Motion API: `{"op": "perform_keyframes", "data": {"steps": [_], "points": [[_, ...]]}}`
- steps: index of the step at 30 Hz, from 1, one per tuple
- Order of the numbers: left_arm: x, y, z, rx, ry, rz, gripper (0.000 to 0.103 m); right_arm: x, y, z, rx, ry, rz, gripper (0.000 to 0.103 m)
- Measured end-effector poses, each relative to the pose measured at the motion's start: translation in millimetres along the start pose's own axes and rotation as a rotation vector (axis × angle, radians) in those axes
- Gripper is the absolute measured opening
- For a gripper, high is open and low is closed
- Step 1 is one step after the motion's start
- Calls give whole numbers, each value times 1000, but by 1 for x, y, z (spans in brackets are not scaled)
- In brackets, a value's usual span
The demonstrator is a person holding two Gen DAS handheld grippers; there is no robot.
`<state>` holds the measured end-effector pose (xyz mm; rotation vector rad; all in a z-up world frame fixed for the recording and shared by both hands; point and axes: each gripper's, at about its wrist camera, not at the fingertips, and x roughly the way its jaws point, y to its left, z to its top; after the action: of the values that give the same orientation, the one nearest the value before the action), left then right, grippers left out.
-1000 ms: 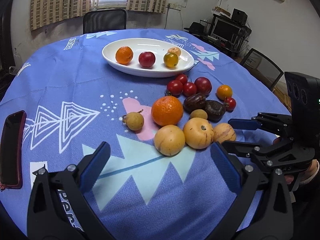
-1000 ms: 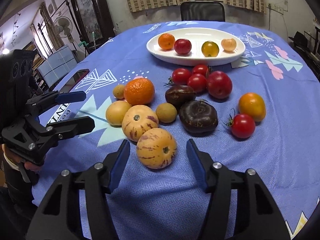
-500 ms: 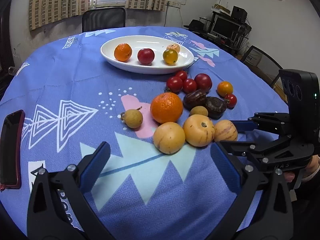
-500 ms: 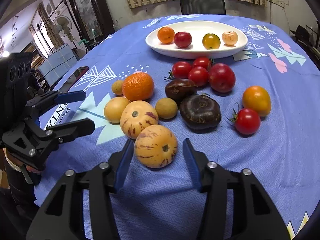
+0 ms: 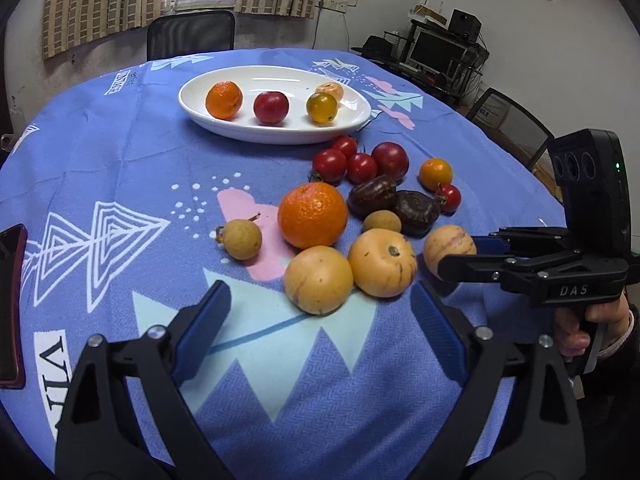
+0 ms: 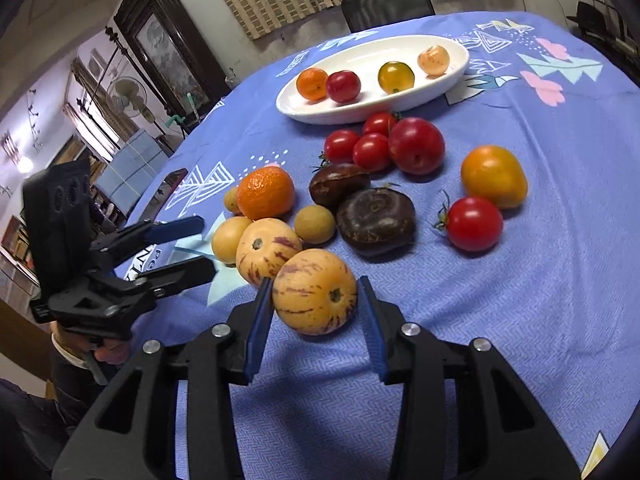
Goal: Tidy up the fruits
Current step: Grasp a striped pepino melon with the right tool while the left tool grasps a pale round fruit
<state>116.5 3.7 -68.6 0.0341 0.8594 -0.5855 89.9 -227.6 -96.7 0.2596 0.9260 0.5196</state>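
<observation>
Two grippers over a blue patterned tablecloth point(image 5: 100, 152), fruit piled mid-table. In the left wrist view, at 9 o'clock, a dark phone point(image 5: 10, 304) lies at the cloth edge. The left gripper point(image 5: 320, 324) sits at 6 o'clock, fingers spread wide, nothing between them. Just beyond it: a small brown longan point(image 5: 241, 239), a big orange point(image 5: 313, 215), and two pale yellow melons point(image 5: 319, 279) point(image 5: 382, 262) touching each other. At 12 o'clock a white oval plate point(image 5: 276, 132) carries a small orange point(image 5: 224, 99), a red fruit point(image 5: 271, 107), a yellow-green tomato point(image 5: 321, 107) and a pale peach-coloured fruit point(image 5: 329, 89). Red tomatoes point(image 5: 346, 162) cluster between plate and pile; two dark purple fruits point(image 5: 400, 204) lie just right of the big orange. At 3 o'clock the right gripper point(image 5: 460, 256) comes in sideways, a hand point(image 5: 596, 324) on its trigger.

In the right wrist view, the right gripper's blue pads point(image 6: 256, 328) flank a striped yellow melon point(image 6: 315, 291) at 6 o'clock; the left pad touches it, the right pad looks very close, so a full grip on the melon can't be told. Whether the melon rests on the cloth or is lifted can't be told either. At 2 o'clock an orange-yellow tomato point(image 6: 493, 176) and a red tomato point(image 6: 473, 223) sit apart from the pile.
</observation>
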Motion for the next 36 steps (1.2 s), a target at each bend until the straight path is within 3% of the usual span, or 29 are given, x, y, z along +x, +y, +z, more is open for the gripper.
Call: {"op": "perform_keyframes", "data": {"steps": [5,12,16,25,28,36], "points": [[15,3,3,3,52,11,74,-3,-2,0,15,-11,20,42],[17,-2,7,65,39,43,72,-3,-8,1,45,-12,42,42],[17,1,6,58,45,33,59,-3,-7,-1,40,-10,46,42],[28,-4,5,93,69,68,55,-3,-8,0,47,-7,48,42],[28,-6,5,94,68,48,41,-4,-7,0,47,-9,41,42],[26,-5,4,79,60,62,41,-5,-4,-1,28,-13,0,42]]}}
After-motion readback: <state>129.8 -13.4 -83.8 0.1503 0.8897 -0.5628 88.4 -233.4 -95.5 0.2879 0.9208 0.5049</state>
